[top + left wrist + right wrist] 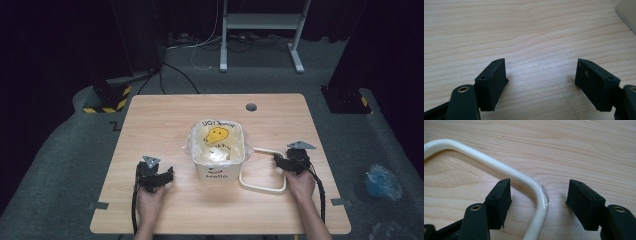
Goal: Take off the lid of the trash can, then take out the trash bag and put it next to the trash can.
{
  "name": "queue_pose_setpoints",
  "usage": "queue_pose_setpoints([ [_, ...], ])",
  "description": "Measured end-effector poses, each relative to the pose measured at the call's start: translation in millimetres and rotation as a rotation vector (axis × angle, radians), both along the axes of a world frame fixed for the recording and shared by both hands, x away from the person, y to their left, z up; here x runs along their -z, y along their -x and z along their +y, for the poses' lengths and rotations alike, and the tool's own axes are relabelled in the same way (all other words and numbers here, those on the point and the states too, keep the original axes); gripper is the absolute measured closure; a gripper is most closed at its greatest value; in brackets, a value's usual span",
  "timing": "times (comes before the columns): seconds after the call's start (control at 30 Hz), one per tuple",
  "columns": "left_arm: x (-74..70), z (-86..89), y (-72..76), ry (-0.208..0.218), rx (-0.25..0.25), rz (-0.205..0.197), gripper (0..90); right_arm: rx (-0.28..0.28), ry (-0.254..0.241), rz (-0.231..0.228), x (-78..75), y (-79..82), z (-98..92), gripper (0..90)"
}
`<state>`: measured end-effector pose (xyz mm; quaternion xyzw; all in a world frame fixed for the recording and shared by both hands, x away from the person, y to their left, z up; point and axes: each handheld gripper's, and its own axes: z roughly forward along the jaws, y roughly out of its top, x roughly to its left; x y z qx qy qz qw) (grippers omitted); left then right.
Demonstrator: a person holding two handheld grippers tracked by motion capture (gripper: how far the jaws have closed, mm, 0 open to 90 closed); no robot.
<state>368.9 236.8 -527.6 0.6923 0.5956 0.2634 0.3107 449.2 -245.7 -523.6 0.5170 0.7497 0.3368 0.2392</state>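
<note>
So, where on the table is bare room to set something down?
The far strip of the table behind the bin is bare up to the hole. The near edge between the two forearms is free too. It is crowded right of the bin, where the handle lies flat by the right gripper.

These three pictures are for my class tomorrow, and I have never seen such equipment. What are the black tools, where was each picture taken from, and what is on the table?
A person holds a hand-held clamp with two black jaws in each hand. The high view looks down on the wooden table; the other views come from cameras riding on each clamp. A cream bin marked Hello, lined with a plastic bag showing a yellow face, stands mid-table. Its handle lies flat. The left gripper is open over bare wood. The right gripper is open too; the handle's corner lies between its jaws, unpressed. Nothing is held.
</note>
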Motion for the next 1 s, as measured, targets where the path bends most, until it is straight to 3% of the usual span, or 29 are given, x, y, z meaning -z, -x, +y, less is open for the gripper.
queue_pose_setpoints([
  [0.17, 0.0, -0.1, 0.3, 0.0, -0.001, 0.0, 25.0, 0.001, 0.004, 0.007, 0.0, -0.5, 0.5, 29.7],
  [0.6, -0.1, 0.3, 0.2, 0.002, 0.017, 0.002, 25.0, 0.01, 0.006, 0.023, -1.0, -0.2, 0.8, 27.0],
  [0.73, -0.2, 0.7, 0.0, 0.004, 0.03, 0.001, 25.2, -0.013, -0.027, 0.045, -5.9, 3.1, 0.0, 26.4],
  [1.0, -2.0, 3.8, -0.7, 0.03, 0.037, 0.011, 25.7, -0.061, -0.033, 0.017, -20.3, 11.0, 7.3, 25.8],
])
